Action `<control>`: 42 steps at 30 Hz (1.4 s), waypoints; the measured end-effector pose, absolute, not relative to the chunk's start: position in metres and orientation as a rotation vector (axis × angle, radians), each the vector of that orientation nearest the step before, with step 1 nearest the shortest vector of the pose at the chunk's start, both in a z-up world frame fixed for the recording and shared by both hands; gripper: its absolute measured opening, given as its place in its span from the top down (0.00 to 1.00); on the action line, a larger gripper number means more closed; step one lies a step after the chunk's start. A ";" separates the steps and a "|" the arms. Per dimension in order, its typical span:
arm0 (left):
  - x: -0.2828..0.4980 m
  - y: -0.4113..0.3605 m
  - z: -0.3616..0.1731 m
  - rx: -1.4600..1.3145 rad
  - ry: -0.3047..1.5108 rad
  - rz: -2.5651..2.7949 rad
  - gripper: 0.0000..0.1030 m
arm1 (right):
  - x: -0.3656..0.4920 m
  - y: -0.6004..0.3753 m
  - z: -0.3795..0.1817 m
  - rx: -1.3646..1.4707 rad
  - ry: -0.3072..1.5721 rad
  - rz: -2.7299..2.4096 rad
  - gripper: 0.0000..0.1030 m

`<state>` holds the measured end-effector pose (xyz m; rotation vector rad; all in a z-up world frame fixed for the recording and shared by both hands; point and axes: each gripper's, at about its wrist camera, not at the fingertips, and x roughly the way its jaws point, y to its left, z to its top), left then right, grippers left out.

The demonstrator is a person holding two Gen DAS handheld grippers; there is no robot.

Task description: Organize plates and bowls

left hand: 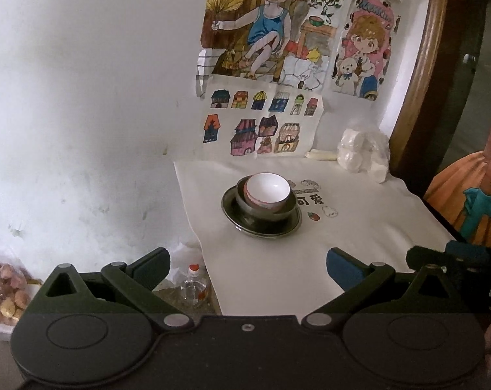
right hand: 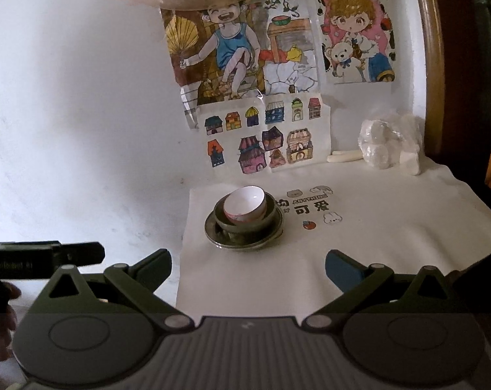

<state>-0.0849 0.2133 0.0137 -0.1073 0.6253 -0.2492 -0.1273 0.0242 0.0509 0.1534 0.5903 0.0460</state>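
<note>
From the left wrist view, the left tongs [left hand: 248, 268] stand wide apart and hold nothing, hanging above the near edge of the bench [left hand: 359, 227], which is covered by a white cloth with small printed pictures. Near the middle of the cloth sits a stack — a dark plate [left hand: 261, 227] at the bottom, a dark bowl [left hand: 268, 213] on it, and a white bowl [left hand: 267, 191] with a pink-patterned outside nested in that, tipped a little. At the back of the bench, by the wall, lies a bag of white lumps [left hand: 362, 152]; coloured drawings [left hand: 261, 65] are stuck to the wall above. Down on the left are a bag of snacks [left hand: 5, 295] and a small clear bottle [left hand: 195, 287] with a red-and-white cap. From the right wrist view, the right tongs [right hand: 248, 269] are likewise spread wide and empty, well short of the stack; the white bowl [right hand: 245, 206] leans to the left inside the dark bowl [right hand: 245, 224], both resting on the dark plate [right hand: 244, 240] toward the left side of the cloth. The other tool shows at the left edge.
</note>
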 end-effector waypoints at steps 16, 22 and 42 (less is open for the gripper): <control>-0.100 0.210 0.012 -0.044 0.608 -0.294 0.01 | -0.146 0.031 0.056 0.151 0.588 -0.009 0.00; -0.101 0.212 0.012 -0.041 0.611 -0.296 0.01 | -0.147 0.031 0.056 0.150 0.590 -0.006 0.00; -0.102 0.214 0.011 -0.037 0.610 -0.310 0.01 | -0.151 0.035 0.055 0.160 0.591 -0.009 0.00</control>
